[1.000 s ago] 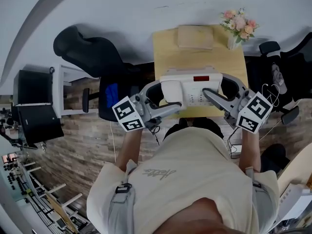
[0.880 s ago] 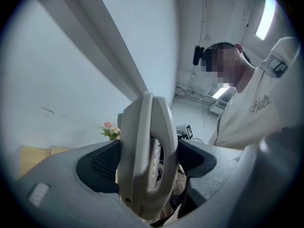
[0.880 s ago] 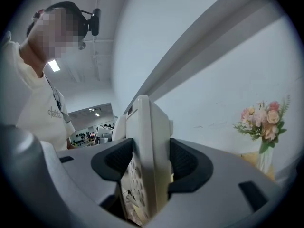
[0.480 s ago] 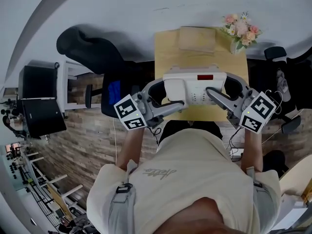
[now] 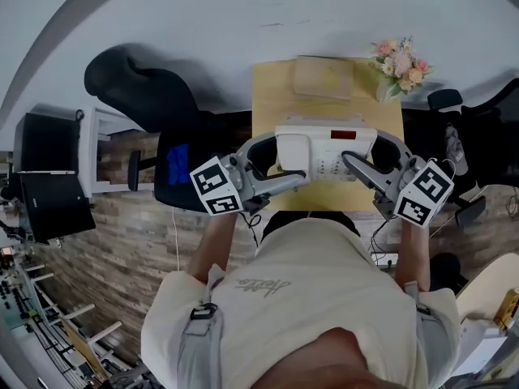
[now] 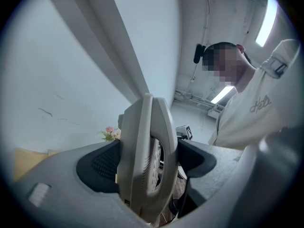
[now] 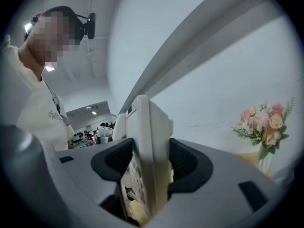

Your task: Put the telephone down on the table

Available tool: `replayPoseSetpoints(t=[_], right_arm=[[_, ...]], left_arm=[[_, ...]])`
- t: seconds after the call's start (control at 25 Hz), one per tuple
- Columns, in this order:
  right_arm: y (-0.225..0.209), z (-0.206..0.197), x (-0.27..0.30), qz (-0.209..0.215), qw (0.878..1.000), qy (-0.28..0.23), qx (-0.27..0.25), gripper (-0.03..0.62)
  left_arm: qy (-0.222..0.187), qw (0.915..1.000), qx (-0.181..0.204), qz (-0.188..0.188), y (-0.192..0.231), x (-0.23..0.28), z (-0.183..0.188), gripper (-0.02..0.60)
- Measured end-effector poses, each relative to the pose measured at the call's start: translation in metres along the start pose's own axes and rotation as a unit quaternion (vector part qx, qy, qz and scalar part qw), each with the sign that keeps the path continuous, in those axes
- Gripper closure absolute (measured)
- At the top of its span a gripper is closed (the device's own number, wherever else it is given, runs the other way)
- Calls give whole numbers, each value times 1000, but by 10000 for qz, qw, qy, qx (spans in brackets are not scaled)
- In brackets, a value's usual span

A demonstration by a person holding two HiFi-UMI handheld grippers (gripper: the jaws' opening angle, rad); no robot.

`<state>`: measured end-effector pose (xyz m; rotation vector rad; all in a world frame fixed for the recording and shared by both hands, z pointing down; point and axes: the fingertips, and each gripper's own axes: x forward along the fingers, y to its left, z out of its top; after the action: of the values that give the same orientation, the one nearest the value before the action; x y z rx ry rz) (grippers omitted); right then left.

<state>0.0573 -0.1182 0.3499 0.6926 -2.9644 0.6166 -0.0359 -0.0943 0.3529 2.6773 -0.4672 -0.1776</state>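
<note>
In the head view the telephone (image 5: 324,148) sits over the near half of the table (image 5: 276,96), the left gripper (image 5: 285,159) clamped on its left end and the right gripper (image 5: 362,146) on its right; whether it touches the wood cannot be told. The step in hand looks like the lowering. The next move calls for a level descent, then both grips released. The left gripper view shows the telephone edge-on, pinched between the two pads. The right gripper view shows the same hold from the other end.

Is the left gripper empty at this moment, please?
No, the left gripper has both jaws pressed against the sides of the telephone, which stands between them.
</note>
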Motion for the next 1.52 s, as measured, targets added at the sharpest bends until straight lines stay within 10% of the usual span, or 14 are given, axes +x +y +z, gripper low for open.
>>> replayPoseSetpoints(t=[1.52], right_arm=[[29,8,38,-121,9994,6,-322,365]], left_arm=[[-368,9992,81,-119,7,-45,16,198]])
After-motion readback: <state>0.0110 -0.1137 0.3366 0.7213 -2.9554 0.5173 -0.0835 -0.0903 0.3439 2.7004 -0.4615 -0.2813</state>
